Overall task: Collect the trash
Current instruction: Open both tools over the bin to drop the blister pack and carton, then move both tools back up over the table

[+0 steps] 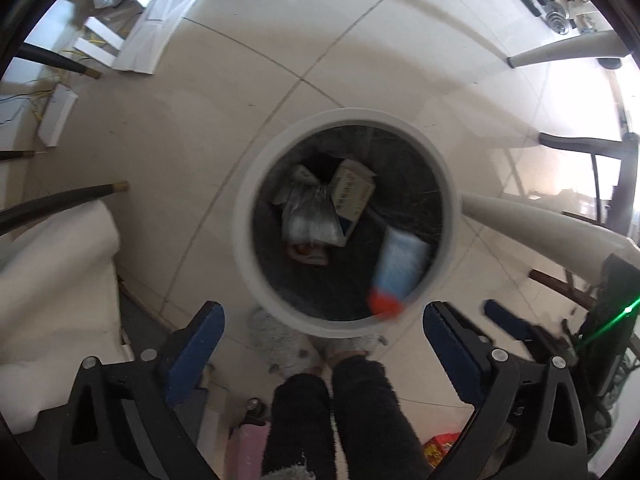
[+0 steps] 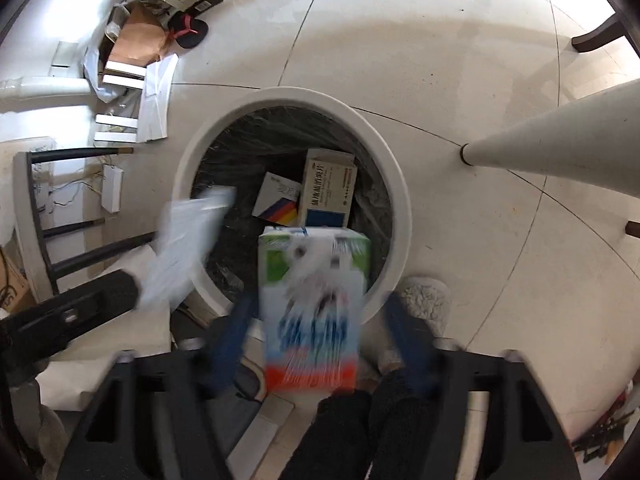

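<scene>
The round white bin point(image 1: 345, 224) on the floor holds small boxes point(image 2: 328, 190) and a silvery bag point(image 1: 310, 216). A blue-and-red carton point(image 2: 312, 312) is blurred between the right gripper's point(image 2: 320, 332) wide jaws, untouched, at the bin's near rim. The left gripper point(image 1: 320, 320) points down, wide and empty.

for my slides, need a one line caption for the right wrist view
Right gripper open above the round white bin, a blurred carton between its fingers.

Open bin mouth point(image 1: 246, 216) below; table leg point(image 1: 540, 224) just beside.
</scene>
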A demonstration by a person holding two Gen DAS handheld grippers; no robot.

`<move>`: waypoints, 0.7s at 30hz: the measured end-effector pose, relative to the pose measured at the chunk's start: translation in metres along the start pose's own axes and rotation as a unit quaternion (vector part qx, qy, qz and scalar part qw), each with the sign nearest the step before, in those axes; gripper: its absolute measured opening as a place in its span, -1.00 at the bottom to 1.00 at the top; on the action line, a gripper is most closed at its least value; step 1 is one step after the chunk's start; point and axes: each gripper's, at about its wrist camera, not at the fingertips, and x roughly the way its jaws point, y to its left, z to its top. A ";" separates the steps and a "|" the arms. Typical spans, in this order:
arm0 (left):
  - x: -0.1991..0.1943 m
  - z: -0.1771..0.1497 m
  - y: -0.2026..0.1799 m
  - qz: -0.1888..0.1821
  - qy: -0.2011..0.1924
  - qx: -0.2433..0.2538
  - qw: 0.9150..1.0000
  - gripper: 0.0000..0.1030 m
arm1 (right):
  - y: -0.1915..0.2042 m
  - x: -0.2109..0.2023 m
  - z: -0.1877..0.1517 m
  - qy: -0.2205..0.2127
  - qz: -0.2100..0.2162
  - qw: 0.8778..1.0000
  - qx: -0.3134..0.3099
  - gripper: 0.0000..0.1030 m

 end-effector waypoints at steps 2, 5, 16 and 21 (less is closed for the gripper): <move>-0.005 -0.004 0.003 0.019 -0.007 0.000 1.000 0.98 | 0.002 -0.001 0.000 0.001 -0.016 1.000 -0.003 0.80; -0.017 -0.014 0.006 0.056 -0.033 0.005 0.998 0.98 | 0.004 -0.009 -0.003 0.000 -0.038 0.999 -0.007 1.00; -0.075 -0.053 0.014 0.123 -0.075 0.008 0.990 0.98 | 0.020 -0.072 -0.031 -0.023 -0.081 0.996 -0.033 1.00; -0.110 -0.077 0.006 0.124 -0.077 0.010 0.989 0.98 | 0.026 -0.117 -0.049 -0.031 -0.081 0.996 -0.035 1.00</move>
